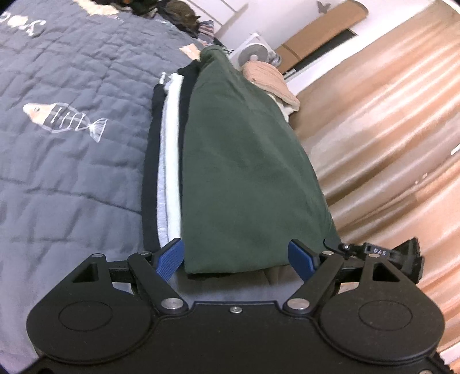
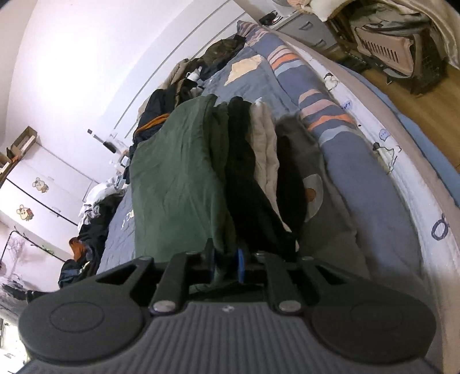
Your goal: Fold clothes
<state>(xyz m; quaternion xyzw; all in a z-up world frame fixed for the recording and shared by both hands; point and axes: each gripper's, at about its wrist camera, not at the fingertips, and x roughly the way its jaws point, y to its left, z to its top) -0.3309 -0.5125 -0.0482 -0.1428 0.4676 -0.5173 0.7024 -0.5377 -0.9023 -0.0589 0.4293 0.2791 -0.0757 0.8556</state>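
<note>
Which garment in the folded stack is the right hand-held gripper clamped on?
The dark green garment, the outermost layer of the stack. The right hand-held gripper pinches its near edge; the black garment and pale grey garment lie beside it, ungripped.

stack under the green garment (image 1: pixel 247 161): only thin edges of the black and white layers (image 1: pixel 172 172) show; count unclear
right hand-held gripper (image 2: pixel 225 263) pads: mostly buried in green cloth (image 2: pixel 172 178)
far clothes heap (image 2: pixel 184 83): too jumbled to tell apart
dark shape at the bed's far end (image 1: pixel 184 13): possibly a cat, too small
quilt (image 1: pixel 72 72): cut off by the frame edge
</note>
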